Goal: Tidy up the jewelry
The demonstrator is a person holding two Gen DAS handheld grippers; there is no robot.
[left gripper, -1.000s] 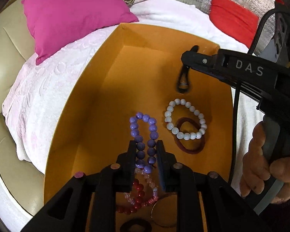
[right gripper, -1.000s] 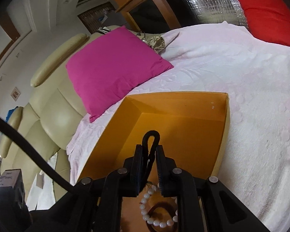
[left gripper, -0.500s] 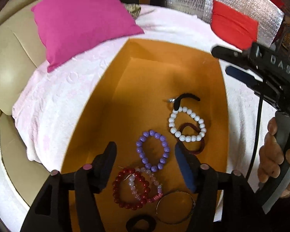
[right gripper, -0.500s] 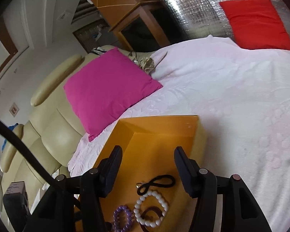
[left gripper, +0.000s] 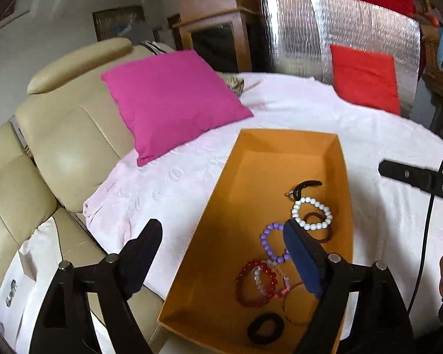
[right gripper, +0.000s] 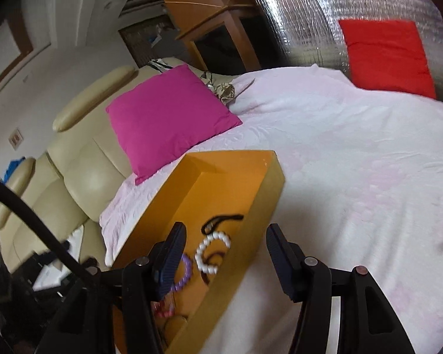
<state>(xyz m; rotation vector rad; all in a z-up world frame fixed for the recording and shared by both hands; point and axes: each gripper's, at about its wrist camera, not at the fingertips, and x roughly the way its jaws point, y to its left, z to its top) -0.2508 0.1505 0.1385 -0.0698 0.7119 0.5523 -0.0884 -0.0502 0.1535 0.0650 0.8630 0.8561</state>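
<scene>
Near the pink-cushion edge of the bed [left gripper: 280, 112]: orange cardboard box [left gripper: 221, 194] holding white bead bracelet [left gripper: 311, 214], purple bead bracelet [left gripper: 270, 243], black cord [left gripper: 307, 185] and red bead bracelet [left gripper: 255, 283]. Left tool [left gripper: 221, 253] opening, nothing between jaws. Right tool [right gripper: 224, 253] spread apart, empty. Step in hand: release complete, both clear of box. Next, probably: locate any unsorted piece; none visible outside box.

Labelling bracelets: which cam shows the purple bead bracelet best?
Left wrist. There the purple bead bracelet lies on the floor of the orange box, most of its loop visible, one edge behind a gripper finger. In the right wrist view only a blurred arc shows beside a finger.
</scene>
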